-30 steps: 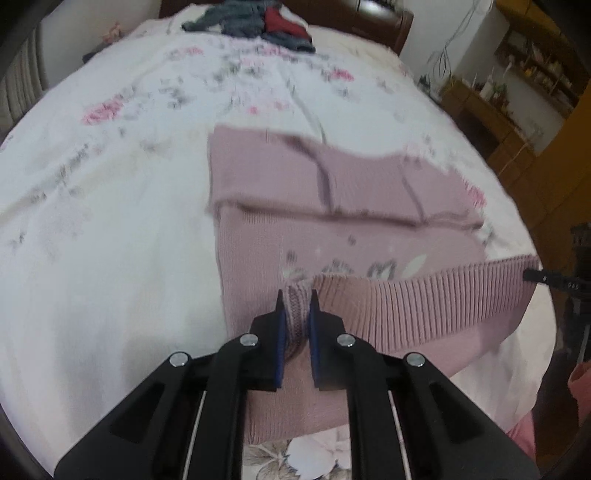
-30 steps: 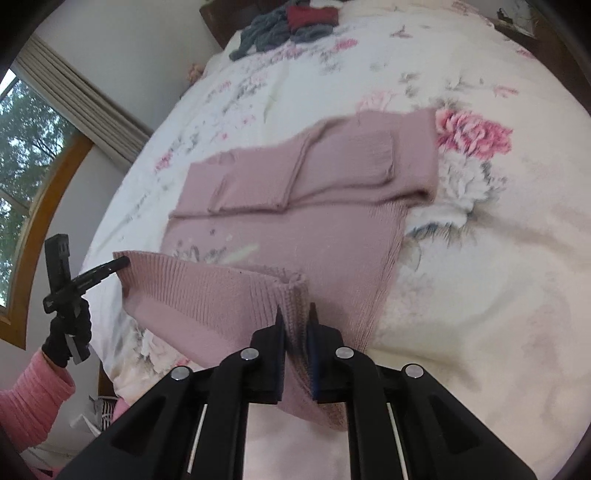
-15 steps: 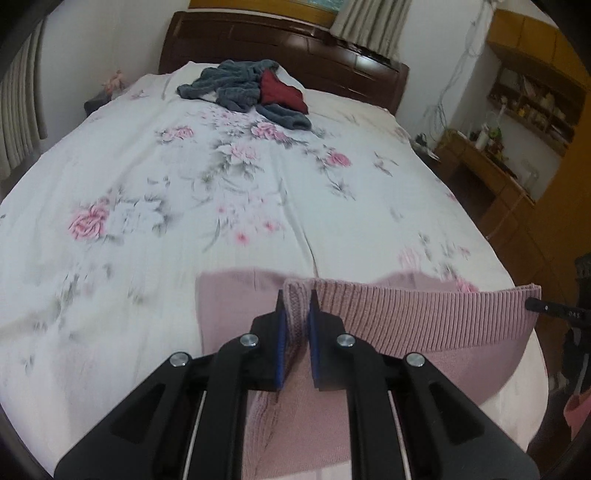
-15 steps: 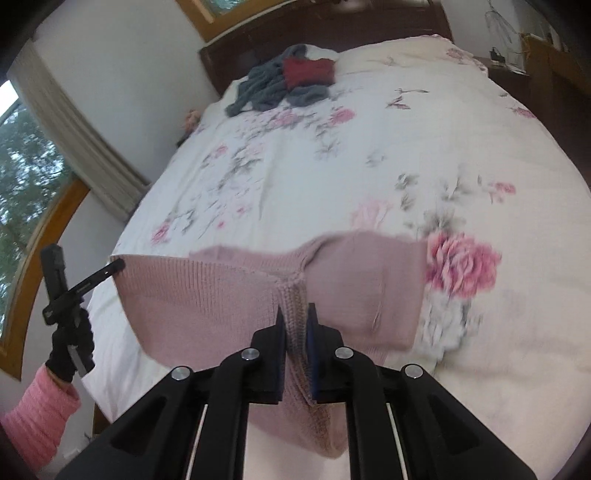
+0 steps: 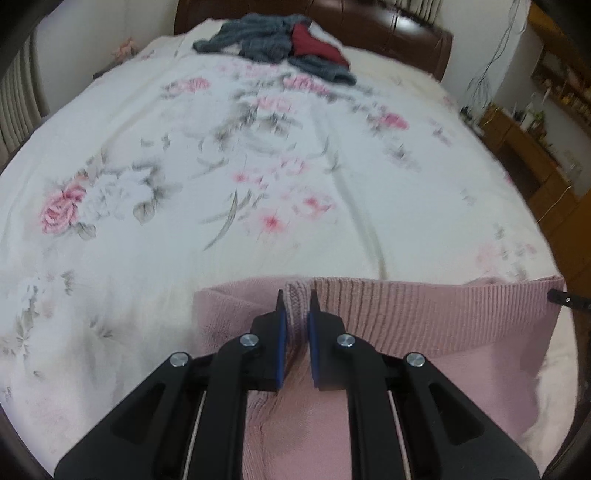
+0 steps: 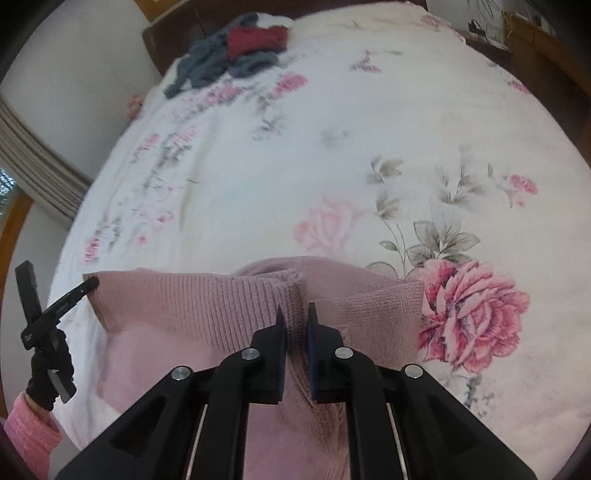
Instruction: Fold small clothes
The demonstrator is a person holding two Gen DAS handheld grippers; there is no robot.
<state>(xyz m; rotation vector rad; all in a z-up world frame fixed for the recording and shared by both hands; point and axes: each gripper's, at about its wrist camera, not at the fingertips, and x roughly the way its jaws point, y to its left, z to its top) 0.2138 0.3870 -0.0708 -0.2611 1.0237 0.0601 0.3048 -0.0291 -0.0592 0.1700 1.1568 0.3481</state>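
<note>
Now: two grippers, one pink sweater, held taut over the bed

We have two grippers at work on one garment. Our left gripper (image 5: 296,301) has its jaws nearly closed, pinching a bunched corner of the pink sweater's (image 5: 424,317) ribbed hem between the blue pads. Our right gripper (image 6: 294,314) matches it, jaws narrowed to a slim gap with ribbed knit clamped between. One hem runs stretched between the two, lifted off the bed, the rest of the sweater hanging down toward us under the grippers. From the right wrist view we see the left gripper's black tip at the far corner of the hem, carried by one gloved hand (image 6: 50,369) with one pink sleeve (image 6: 29,432) below it. From the left wrist view only a small black tip of the right gripper shows at the hem's other end.

Beneath lies one white bedspread (image 5: 184,129) printed with pink roses and grey leaves. At the far end, near one dark wooden headboard (image 5: 399,33), sits a single heap of clothes: grey pieces (image 5: 258,40) tangled together, too jumbled for us to count, and one dark red piece (image 5: 314,42) on top. Wooden furniture (image 5: 528,147) stands to the right of the bed.
</note>
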